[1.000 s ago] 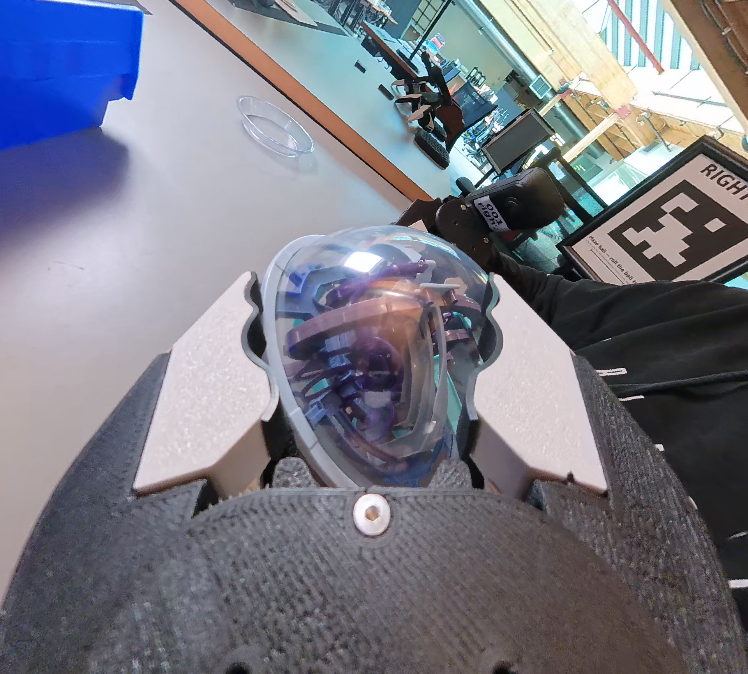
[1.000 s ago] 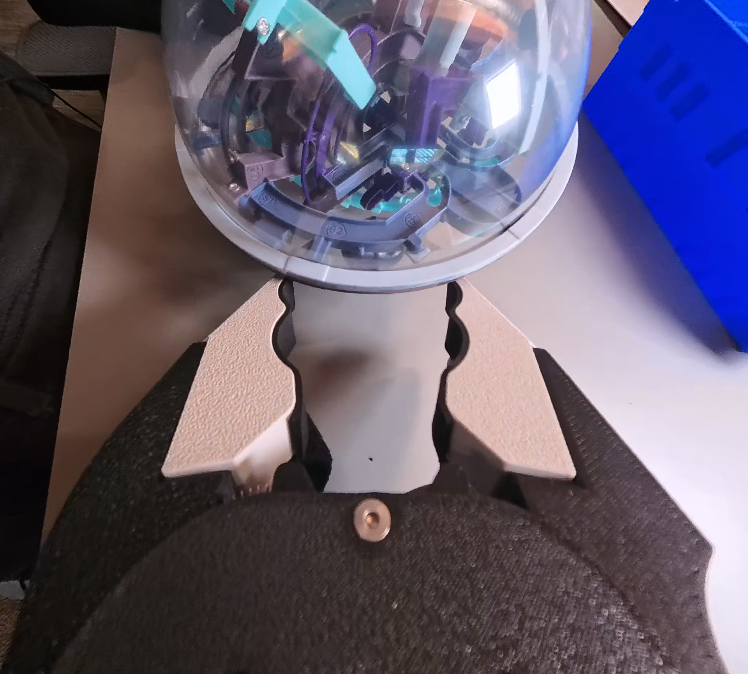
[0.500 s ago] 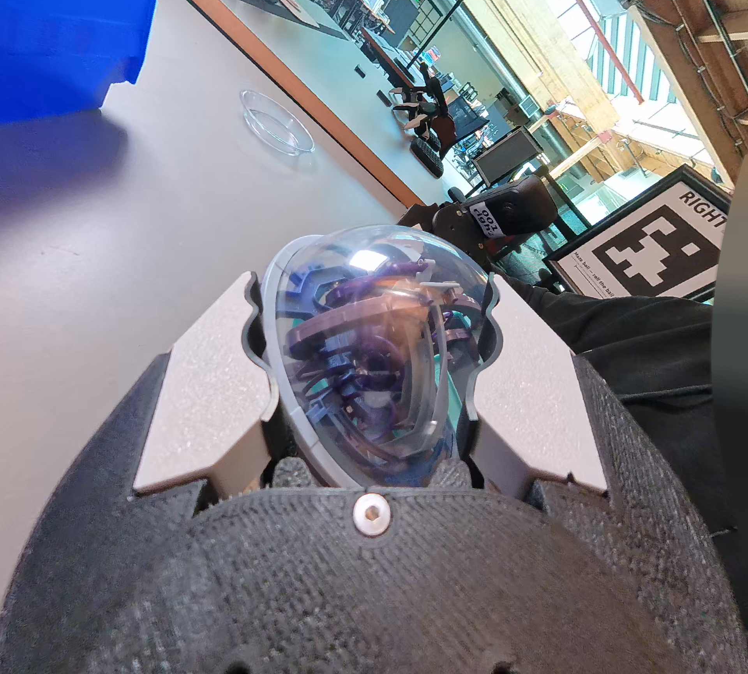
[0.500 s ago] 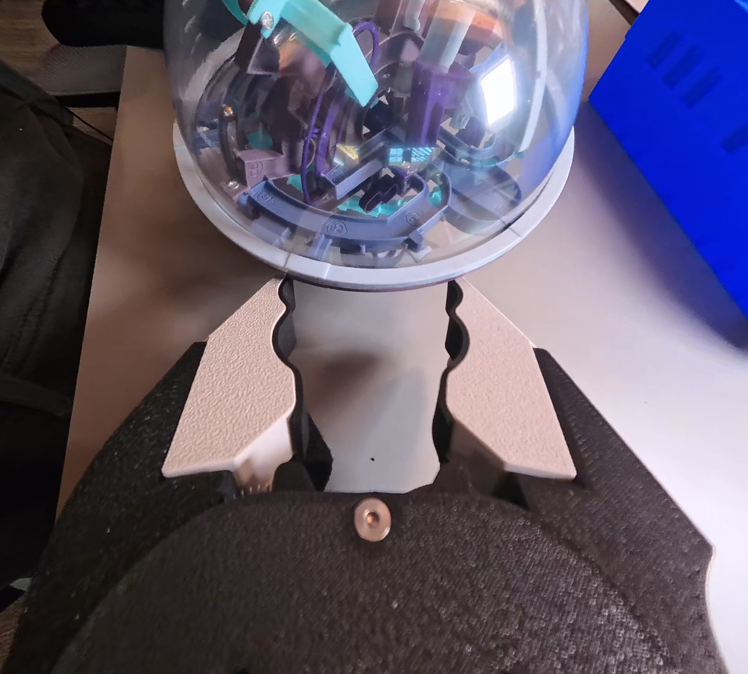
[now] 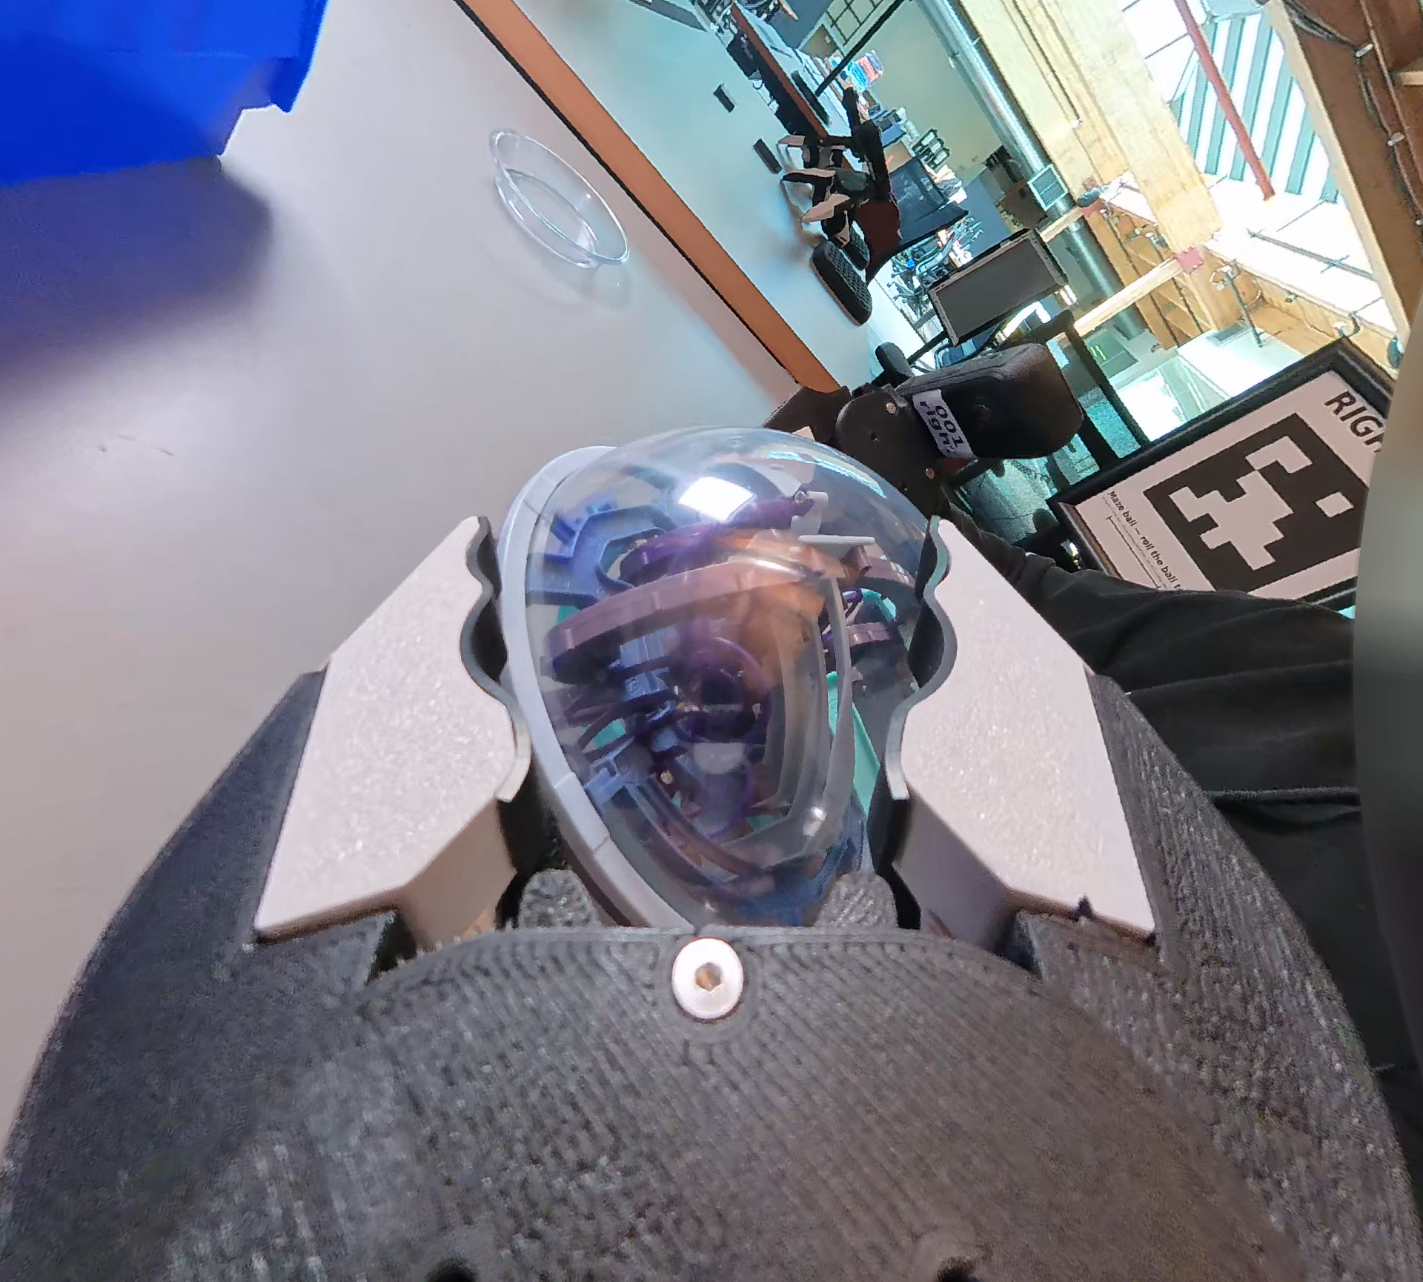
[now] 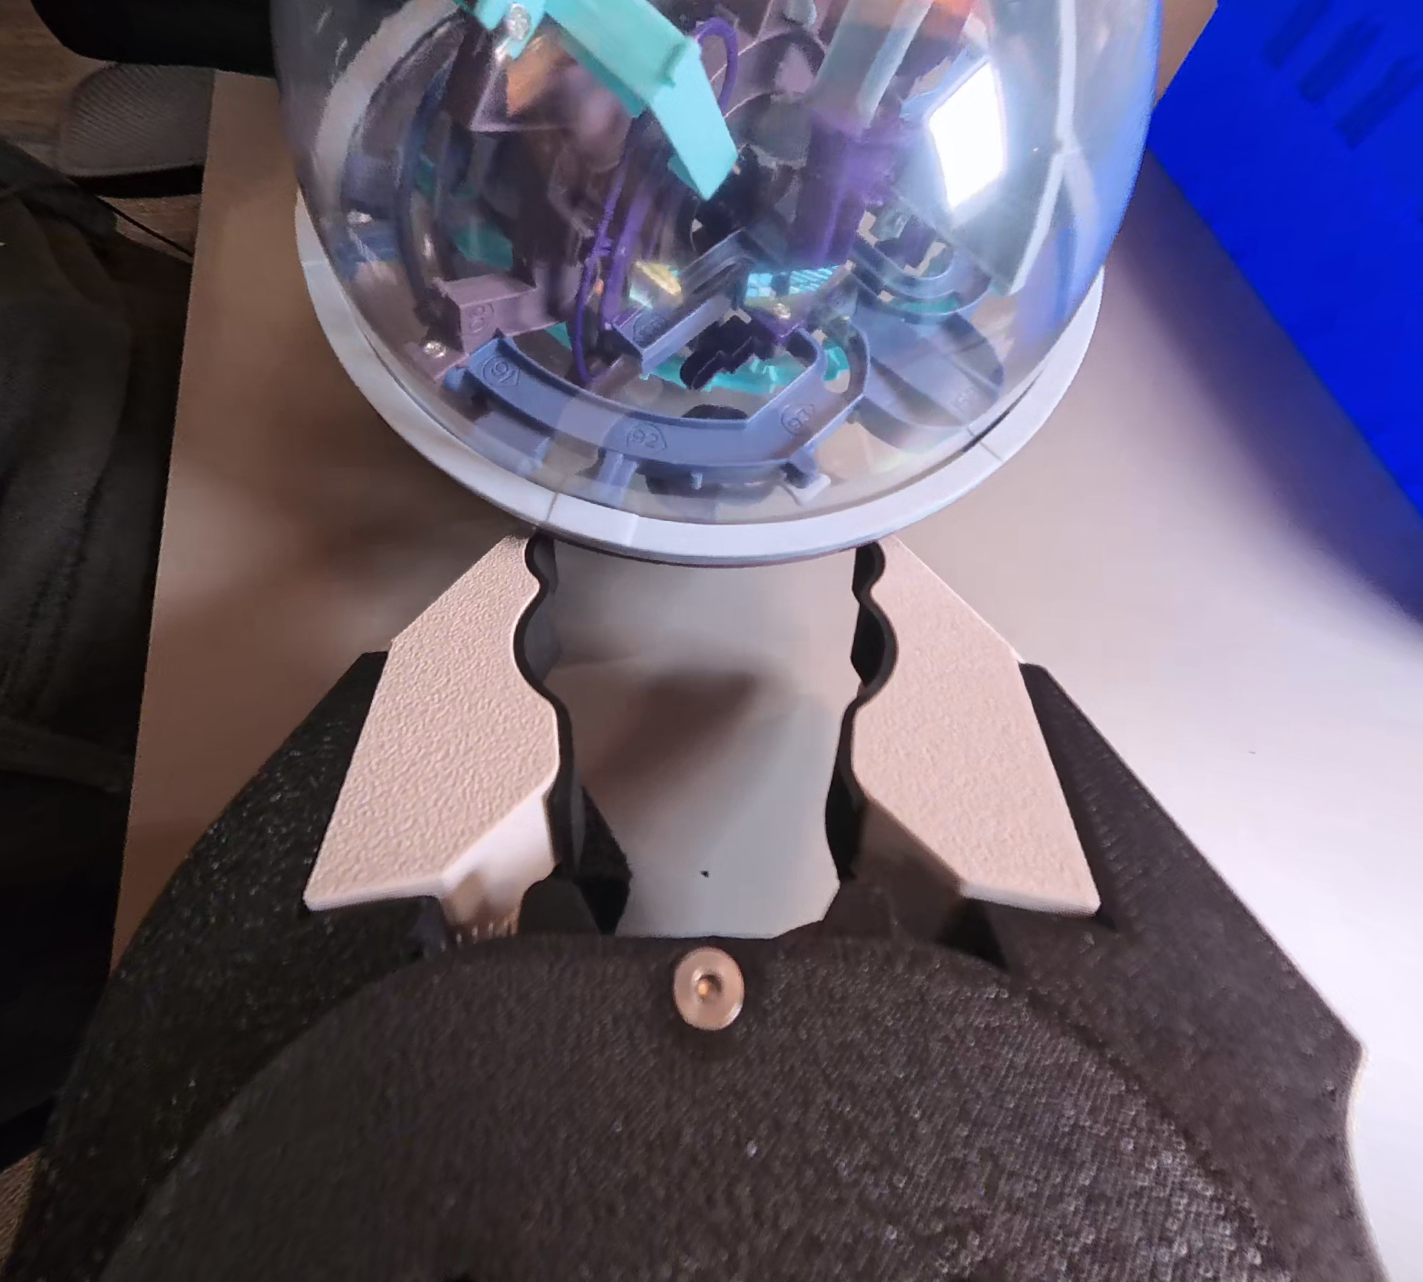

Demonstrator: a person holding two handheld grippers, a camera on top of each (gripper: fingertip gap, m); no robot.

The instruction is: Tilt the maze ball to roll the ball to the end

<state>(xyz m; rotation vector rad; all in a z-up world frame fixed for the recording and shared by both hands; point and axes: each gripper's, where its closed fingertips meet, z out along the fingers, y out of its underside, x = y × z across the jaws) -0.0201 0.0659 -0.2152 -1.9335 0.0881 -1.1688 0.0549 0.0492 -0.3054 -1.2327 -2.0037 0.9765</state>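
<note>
The maze ball point(image 5: 693, 667) is a clear sphere with a grey equator ring and purple, blue and teal tracks inside. My left gripper point(image 5: 704, 537) is shut on it, with one grey finger on each side, and holds it tilted above the table. In the right wrist view the maze ball point(image 6: 693, 206) fills the top. My right gripper point(image 6: 701, 548) is open, with its fingertips just under the grey ring and bare table showing between the fingers. The right gripper's black body point(image 5: 962, 413) shows beyond the ball in the left wrist view. I cannot make out the small ball inside.
A blue bin point(image 5: 131, 13) stands on the grey table point(image 5: 231, 437); it also shows in the right wrist view point(image 6: 1309, 206). A clear round dish point(image 5: 558, 209) lies near the table's far edge. A framed marker board point(image 5: 1247, 514) and a dark sleeve point(image 5: 1232, 691) are at the right.
The left gripper has tilted the maze ball a little, so the teal piece inside has shifted up and right in the right wrist view. The blue bin has slid towards the frame edges. Both grips are unchanged.
</note>
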